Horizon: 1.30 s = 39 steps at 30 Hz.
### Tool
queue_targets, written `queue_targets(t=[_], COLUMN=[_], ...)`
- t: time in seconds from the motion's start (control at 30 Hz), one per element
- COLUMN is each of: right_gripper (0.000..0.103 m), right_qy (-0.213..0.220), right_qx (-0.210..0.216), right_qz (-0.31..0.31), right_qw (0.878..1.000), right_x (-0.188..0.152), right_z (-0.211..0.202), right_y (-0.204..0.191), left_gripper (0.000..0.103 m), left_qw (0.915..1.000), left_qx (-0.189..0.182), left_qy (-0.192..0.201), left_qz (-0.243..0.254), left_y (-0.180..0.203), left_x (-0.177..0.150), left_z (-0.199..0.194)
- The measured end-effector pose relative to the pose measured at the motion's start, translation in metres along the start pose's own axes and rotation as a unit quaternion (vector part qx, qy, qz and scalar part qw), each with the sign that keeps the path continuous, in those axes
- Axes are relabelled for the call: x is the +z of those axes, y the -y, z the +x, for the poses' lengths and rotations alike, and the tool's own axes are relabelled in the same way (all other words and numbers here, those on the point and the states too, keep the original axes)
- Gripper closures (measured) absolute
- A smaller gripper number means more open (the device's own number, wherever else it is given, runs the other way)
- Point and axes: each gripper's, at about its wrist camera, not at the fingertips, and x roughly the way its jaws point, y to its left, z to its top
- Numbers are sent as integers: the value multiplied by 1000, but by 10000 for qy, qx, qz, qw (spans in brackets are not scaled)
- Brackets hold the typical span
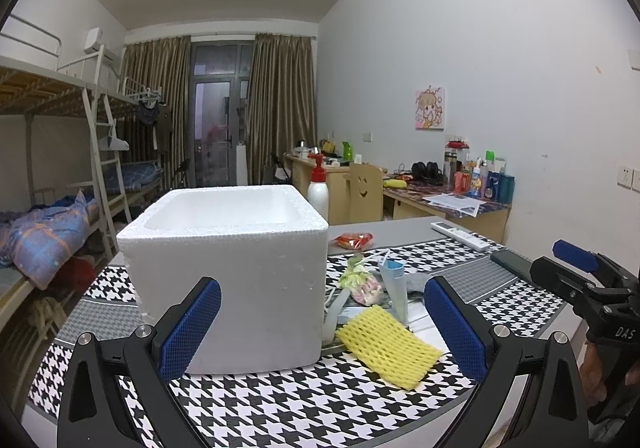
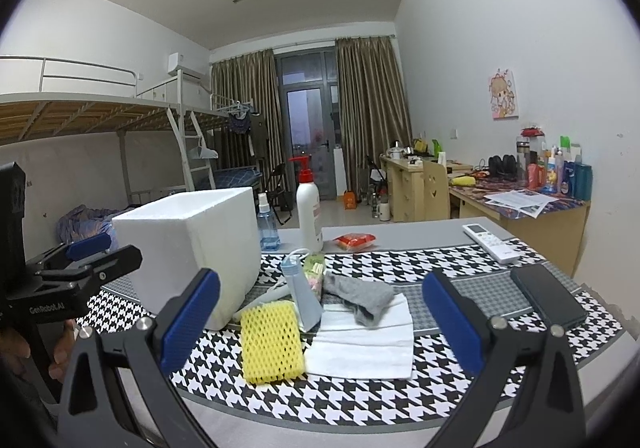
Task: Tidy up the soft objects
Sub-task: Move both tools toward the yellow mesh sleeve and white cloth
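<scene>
A white foam box [image 1: 228,272] stands open-topped on the houndstooth table; it also shows in the right wrist view [image 2: 192,248]. To its right lies a pile of soft things: a yellow foam net sleeve [image 2: 271,340], a white folded towel [image 2: 368,344], a grey sock [image 2: 360,296] and a pale blue tube [image 2: 302,292]. In the left wrist view the yellow net [image 1: 390,348] lies between box and right finger. My left gripper [image 1: 320,332] is open and empty, facing the box. My right gripper [image 2: 320,328] is open and empty, above the pile.
A white pump bottle [image 2: 309,212], a blue spray bottle [image 2: 267,226], a red snack packet [image 2: 356,241], a white remote [image 2: 490,242] and a black phone [image 2: 548,294] sit on the table. Desks line the right wall; bunk beds stand at left.
</scene>
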Motion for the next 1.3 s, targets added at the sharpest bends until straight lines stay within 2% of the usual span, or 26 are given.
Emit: queue_targets(t=[0.63,1.3], right_gripper=[1,1], right_qy=[-217,-739], right_qx=[-123,-216], right_qz=[-4,109], right_qw=[9997,9970], right_x=[-5,-13], right_z=[10,45], right_y=[8,28], left_gripper=[1,1], left_qw=[9998,9965], left_qx=[-89,-258], left_qy=[-163,-765], left_qz=[70,197], left_y=[8,28], left_x=[-3,-10], left_z=[6,45])
